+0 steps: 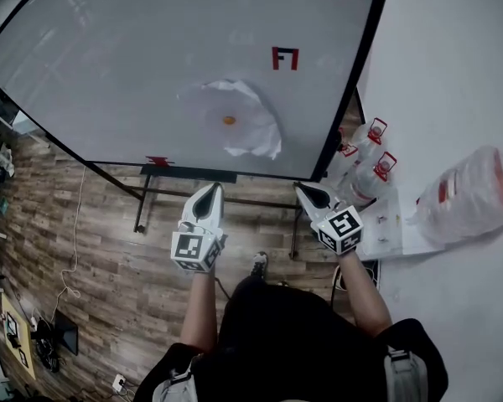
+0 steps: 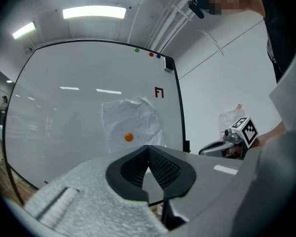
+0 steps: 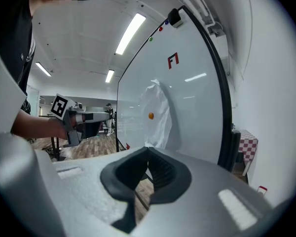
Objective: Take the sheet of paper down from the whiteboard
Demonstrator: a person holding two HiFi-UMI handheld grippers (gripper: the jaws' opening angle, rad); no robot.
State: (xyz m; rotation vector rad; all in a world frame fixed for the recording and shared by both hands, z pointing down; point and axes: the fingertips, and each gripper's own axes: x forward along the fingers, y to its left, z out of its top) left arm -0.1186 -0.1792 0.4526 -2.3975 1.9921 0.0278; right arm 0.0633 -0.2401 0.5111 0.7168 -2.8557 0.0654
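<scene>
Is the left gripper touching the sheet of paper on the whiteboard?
Apart. The head view shows the left gripper below the bottom edge of the whiteboard, with bare board between it and the sheet of paper.

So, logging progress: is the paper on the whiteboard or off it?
On: the crumpled sheet lies against the whiteboard, pinned by an orange magnet.

Head and tool cameras, whiteboard [image 1: 134, 74] shared

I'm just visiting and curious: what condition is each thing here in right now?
Sheet of paper: crumpled, pinned to the whiteboard.
Orange magnet: stuck on the paper, holding it.
Left gripper: shut, empty, clear of the board.
Right gripper: shut, empty, clear of the board.
</scene>
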